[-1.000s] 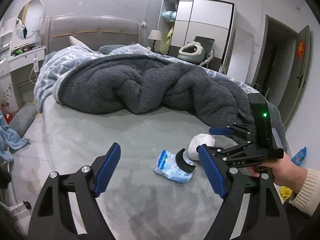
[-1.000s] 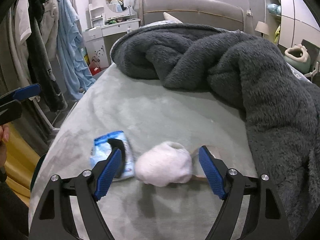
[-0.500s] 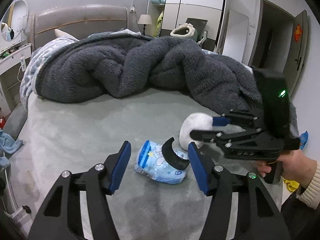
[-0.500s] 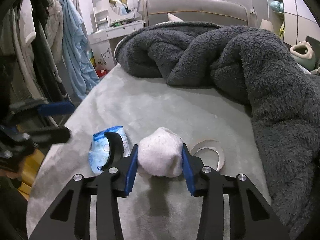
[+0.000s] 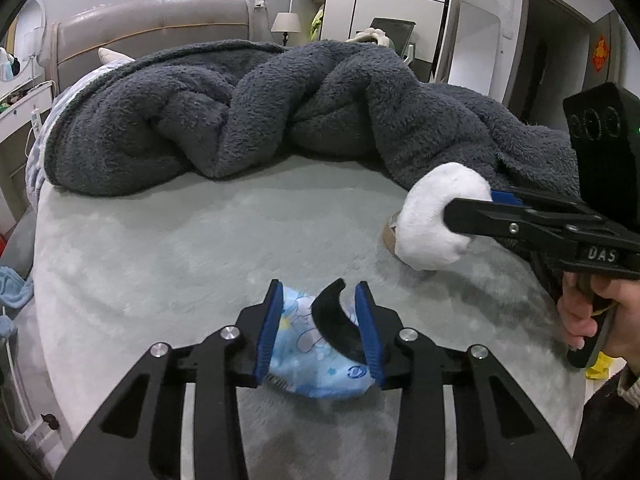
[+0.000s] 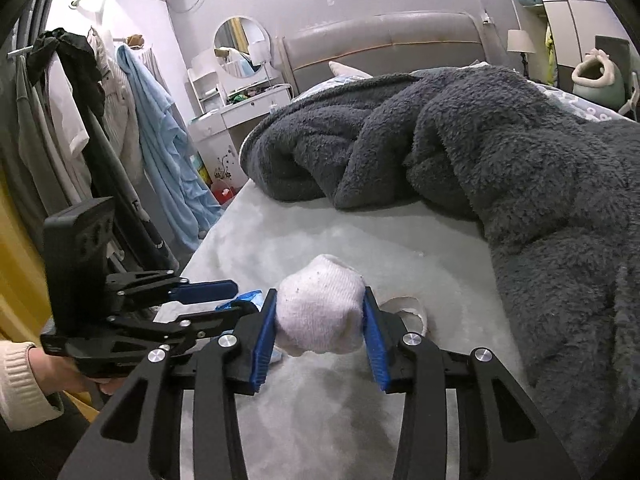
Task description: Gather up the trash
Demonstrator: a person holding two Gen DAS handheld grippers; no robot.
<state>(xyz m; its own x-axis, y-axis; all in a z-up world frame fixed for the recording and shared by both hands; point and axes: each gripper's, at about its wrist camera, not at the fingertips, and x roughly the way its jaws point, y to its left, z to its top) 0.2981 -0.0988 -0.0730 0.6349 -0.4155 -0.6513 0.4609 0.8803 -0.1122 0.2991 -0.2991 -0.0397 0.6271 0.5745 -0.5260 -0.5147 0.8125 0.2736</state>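
Left wrist view:
L tongs: your left gripper point(image 5: 316, 322) has just been closing; jaws now narrow, blue pads pressed on both sides of the blue packet point(image 5: 316, 364). Packet is squeezed between them, low on the bed sheet point(image 5: 160, 248), near its front edge.
Packet: soft printed plastic, crinkled, pale blue w/ cartoon pattern. Bulges out below the pads, so grip looks firm.
Black piece: curved black crescent point(image 5: 338, 328), rigid-looking, sits on the packet inside the jaws, against the right pad. Judged: it may slip out on lift.
R tongs, seen from here: right gripper point(image 5: 472, 208) comes in from the right side, clamped on the white sock ball point(image 5: 430, 224).
Tape ring: tan ring point(image 5: 390, 232), partly hidden behind the ball.
Bedding: dark grey fleece blanket point(image 5: 248, 112), bunched across the far half; leaves the trash zone bare.

Right wrist view:
R tongs: jaws part-way closed, pads pressing both flanks of the sock ball point(image 6: 320, 316); ball dents at the pads. It appears clear of the sheet.
Ball: knit, ribbed, off-white, rounded lump w/ dark specks.
Ring: flat pale loop point(image 6: 408, 308) lying on the sheet just behind the ball, untouched.
L tongs, seen from here: left gripper point(image 6: 216, 302) low at left, bits of blue packet visible between its fingers.
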